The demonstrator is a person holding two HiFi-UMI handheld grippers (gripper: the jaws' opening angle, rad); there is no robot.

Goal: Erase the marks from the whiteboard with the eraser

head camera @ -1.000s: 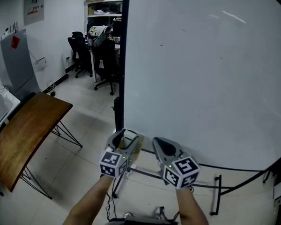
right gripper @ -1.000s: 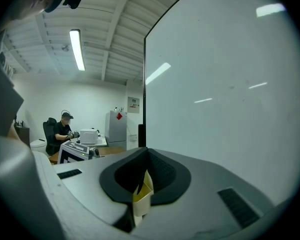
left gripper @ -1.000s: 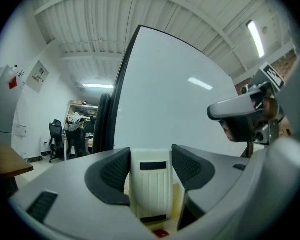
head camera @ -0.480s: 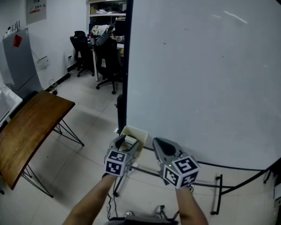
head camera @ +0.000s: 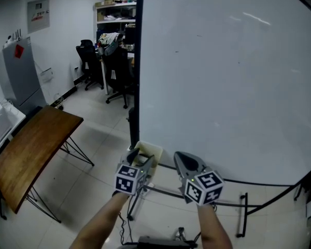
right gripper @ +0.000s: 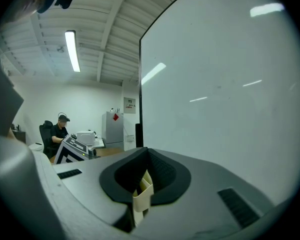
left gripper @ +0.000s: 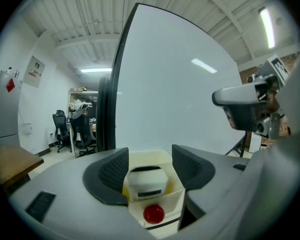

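Observation:
The big whiteboard (head camera: 228, 87) fills the right of the head view, with only a few faint specks (head camera: 177, 51) on it. A cream holder (head camera: 150, 151) hangs at its lower left corner. In the left gripper view a white eraser (left gripper: 146, 180) and a red round piece (left gripper: 153, 214) lie in the holder (left gripper: 162, 160). My left gripper (head camera: 141, 160) (left gripper: 149, 165) is open, its pads on either side of the holder and eraser. My right gripper (head camera: 183, 163) (right gripper: 146, 170) is shut and empty, just right of the holder, close to the board (right gripper: 230, 84).
A brown tilted table (head camera: 31, 144) stands at the left. Black office chairs (head camera: 118, 66), a grey cabinet (head camera: 18, 71) and shelves (head camera: 114, 9) are further back. The board's stand legs (head camera: 240, 211) cross the floor below. A person (right gripper: 60, 129) sits at a desk in the right gripper view.
My left gripper has moved forward and up to the cream holder, which now shows more fully. My right gripper has shifted only slightly.

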